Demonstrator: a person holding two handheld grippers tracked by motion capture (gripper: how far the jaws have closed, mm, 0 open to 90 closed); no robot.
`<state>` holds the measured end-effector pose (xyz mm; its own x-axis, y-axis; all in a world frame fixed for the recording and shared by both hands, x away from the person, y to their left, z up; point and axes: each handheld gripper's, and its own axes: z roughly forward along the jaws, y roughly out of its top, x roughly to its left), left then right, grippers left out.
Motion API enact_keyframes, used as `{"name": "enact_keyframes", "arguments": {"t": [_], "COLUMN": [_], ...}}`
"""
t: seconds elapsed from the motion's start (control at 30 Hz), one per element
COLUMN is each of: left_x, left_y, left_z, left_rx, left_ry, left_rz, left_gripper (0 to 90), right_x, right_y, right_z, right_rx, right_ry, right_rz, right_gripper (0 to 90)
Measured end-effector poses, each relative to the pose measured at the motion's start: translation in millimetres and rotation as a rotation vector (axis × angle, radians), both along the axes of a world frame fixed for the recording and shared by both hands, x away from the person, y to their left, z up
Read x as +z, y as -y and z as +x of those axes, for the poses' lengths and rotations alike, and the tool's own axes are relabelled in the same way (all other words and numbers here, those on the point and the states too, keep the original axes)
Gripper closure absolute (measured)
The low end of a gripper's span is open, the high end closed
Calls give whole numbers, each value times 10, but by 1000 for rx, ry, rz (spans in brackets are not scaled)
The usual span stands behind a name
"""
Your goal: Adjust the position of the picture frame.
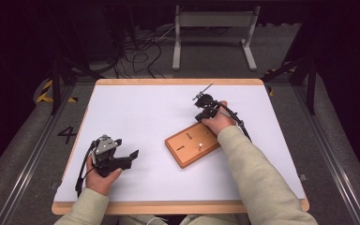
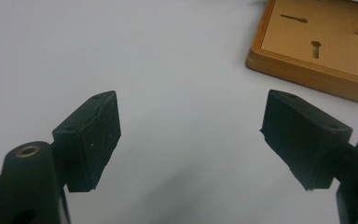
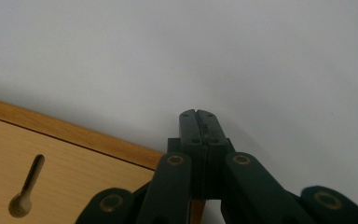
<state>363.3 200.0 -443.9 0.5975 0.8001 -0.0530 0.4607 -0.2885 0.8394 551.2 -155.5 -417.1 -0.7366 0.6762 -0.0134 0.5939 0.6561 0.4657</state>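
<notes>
A wooden board (image 1: 192, 143) with keyhole-shaped slots is lying slantwise on the white table (image 1: 145, 112), slightly toward four o'clock from the middle, and a thin peg (image 1: 199, 145) is standing upright in it. The right tongs (image 1: 207, 108) are being held at the board's one o'clock corner, jaws pressed fully together with nothing seen between them in the right gripper view (image 3: 198, 115), tips pointing just past the board's edge at bare table.

The likeliest slip, as judged from here: the shut tongs are being kept so near the corner that the board could be nudged askew, and the peg could be tipped if the sleeve (image 1: 248, 164), lying across the board's three o'clock end, is dragged over it.

The right hand (image 1: 220, 121) is being stretched forward over the board's far end. The left tongs (image 1: 122, 157) are being rested at the table's seven o'clock area, well apart from the board, jaws standing wide and empty (image 2: 191, 135), aimed toward three o'clock.
</notes>
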Motion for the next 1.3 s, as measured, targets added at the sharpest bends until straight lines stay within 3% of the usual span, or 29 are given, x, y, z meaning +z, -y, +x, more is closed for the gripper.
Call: {"name": "enact_keyframes", "arguments": {"t": [0.2,0.4,0.97,1.03,1.17,1.3], "left_x": [2,-1,5,6,10,30], "left_y": [23,38,125,142,176,192], "left_z": [3,12,73,84,99,122], "left_rx": [-8,-12,-41,-46,-56,-66], "left_ry": [2,-3,1,0,-5,2], "left_rz": [4,7,10,9,4,-4], "left_gripper": [196,196,196,196,196,196], "right_x": [14,38,31,29,21,92], "right_y": [52,135,323,330,367,425], "right_z": [-35,-180,-612,-645,-684,-775], "right_rx": [5,15,25,24,12,4], "right_ry": [-38,-83,-133,-125,-102,5], "right_rz": [-12,-49,-16,-22,13,84], "right_gripper": [900,900,900,900,900,900]}}
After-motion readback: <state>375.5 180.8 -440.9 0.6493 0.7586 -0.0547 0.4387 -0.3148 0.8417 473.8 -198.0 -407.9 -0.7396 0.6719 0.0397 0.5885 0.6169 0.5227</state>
